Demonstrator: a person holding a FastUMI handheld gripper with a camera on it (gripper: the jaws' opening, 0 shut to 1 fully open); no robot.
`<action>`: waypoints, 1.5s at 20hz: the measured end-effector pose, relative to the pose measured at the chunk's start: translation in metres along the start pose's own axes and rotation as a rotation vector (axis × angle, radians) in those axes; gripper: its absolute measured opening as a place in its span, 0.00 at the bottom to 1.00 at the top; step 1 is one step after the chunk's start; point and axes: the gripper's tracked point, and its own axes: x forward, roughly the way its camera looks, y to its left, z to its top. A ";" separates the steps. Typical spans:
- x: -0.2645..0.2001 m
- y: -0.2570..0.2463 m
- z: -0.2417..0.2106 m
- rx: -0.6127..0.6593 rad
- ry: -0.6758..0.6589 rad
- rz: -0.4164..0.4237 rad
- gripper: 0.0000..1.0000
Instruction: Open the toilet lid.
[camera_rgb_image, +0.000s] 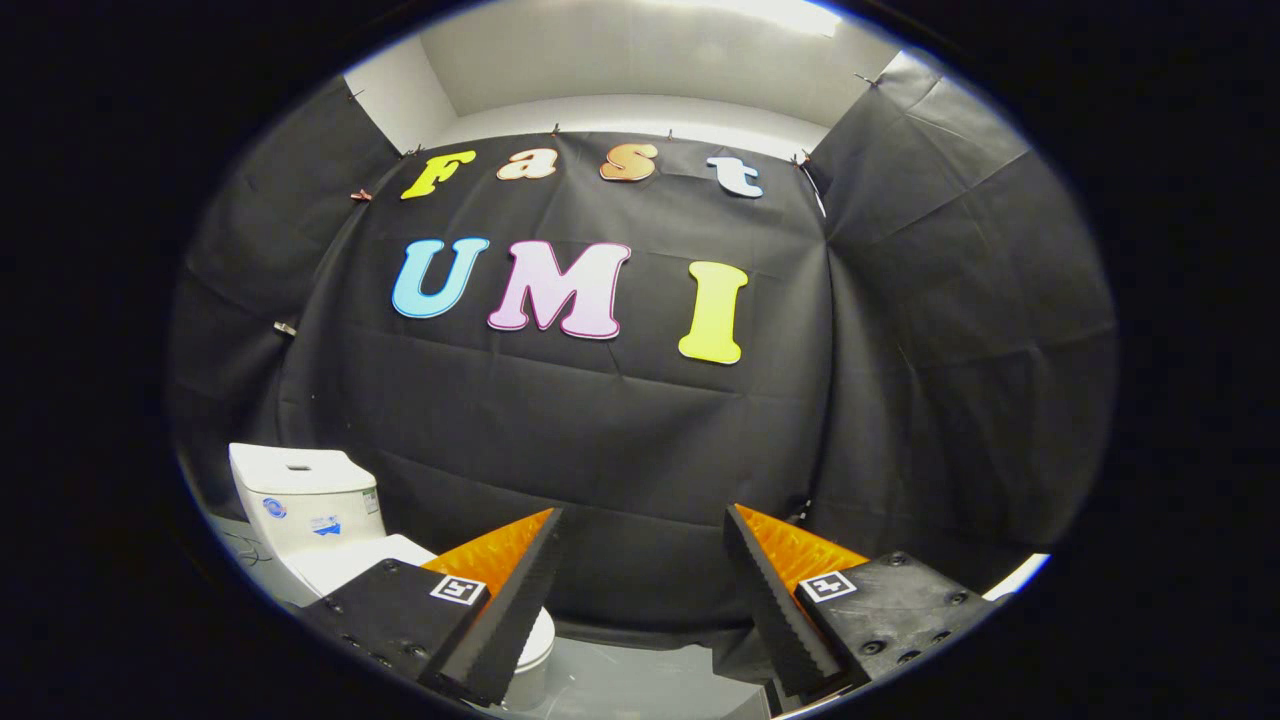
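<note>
Gripper (640, 560) hangs with jaws wide apart on nothing, aimed at the booth wall. The toilet (310, 520) sits low beside the left finger, lid (345, 565) down; an approach needs swinging left.

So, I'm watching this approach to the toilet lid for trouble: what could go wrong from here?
1. The open tongs point at the black cloth wall, not the white ceramic toilet off beside one finger, so pushing straight on would likely miss it.
2. The closed white lid is partly hidden behind that finger, so its edge is hard to judge and may get bumped.
</note>
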 end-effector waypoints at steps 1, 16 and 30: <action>0.001 0.000 -0.003 -0.001 0.006 -0.001 0.98; -0.003 0.040 -0.134 0.391 0.467 0.125 0.98; -0.052 0.137 -0.291 0.567 0.983 0.368 0.99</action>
